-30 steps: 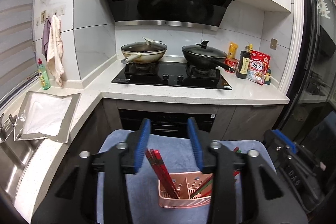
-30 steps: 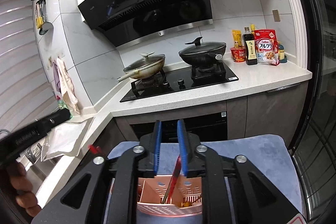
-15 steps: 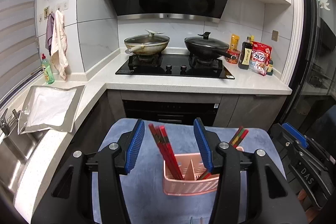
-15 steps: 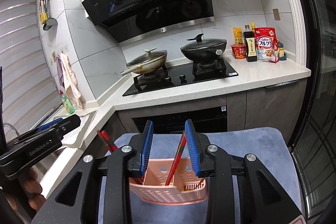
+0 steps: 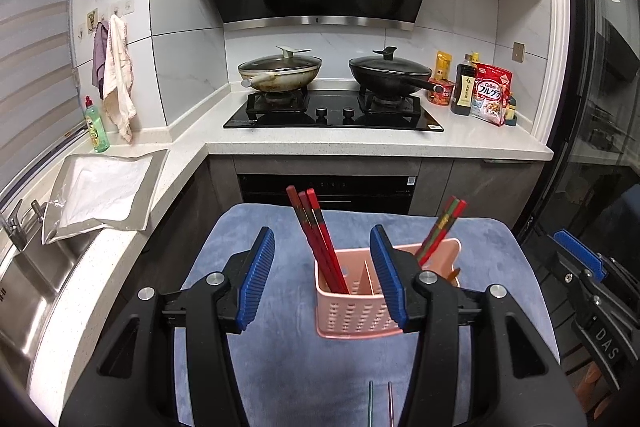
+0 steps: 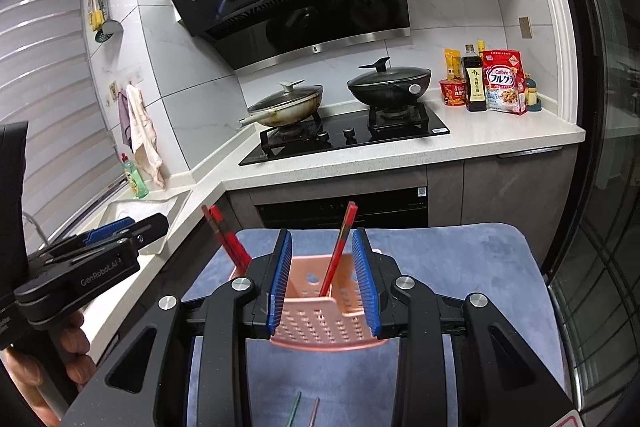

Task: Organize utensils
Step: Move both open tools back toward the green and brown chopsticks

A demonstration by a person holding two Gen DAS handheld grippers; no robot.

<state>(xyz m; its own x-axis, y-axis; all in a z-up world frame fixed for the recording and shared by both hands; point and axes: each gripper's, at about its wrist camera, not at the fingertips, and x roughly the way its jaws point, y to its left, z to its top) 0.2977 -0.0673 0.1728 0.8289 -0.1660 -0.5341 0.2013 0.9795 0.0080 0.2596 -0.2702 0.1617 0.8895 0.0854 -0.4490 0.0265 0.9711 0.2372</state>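
A pink perforated utensil holder (image 5: 352, 303) stands on a blue-grey mat (image 5: 280, 367). Red chopsticks (image 5: 316, 239) lean in its left compartment and more red chopsticks (image 5: 440, 227) lean in its right one. My left gripper (image 5: 322, 279) is open and empty, just in front of the holder. My right gripper (image 6: 322, 279) is open, its blue pads either side of the holder (image 6: 320, 319), with one red chopstick (image 6: 340, 247) standing between them untouched. Two thin utensil tips (image 6: 304, 411) lie on the mat (image 6: 460, 267) near the bottom edge, also in the left wrist view (image 5: 380, 403).
The white counter (image 5: 360, 143) behind carries a black hob with two lidded pans (image 5: 280, 71), a sauce bottle and a cereal bag (image 5: 490, 95). A sink (image 5: 24, 291) and a foil bag (image 5: 100, 191) lie to the left. A dark glass door (image 5: 600, 147) stands right.
Both grippers pulled back from the holder and opened wider. The right gripper let go of the red chopstick, which now stands in the holder.
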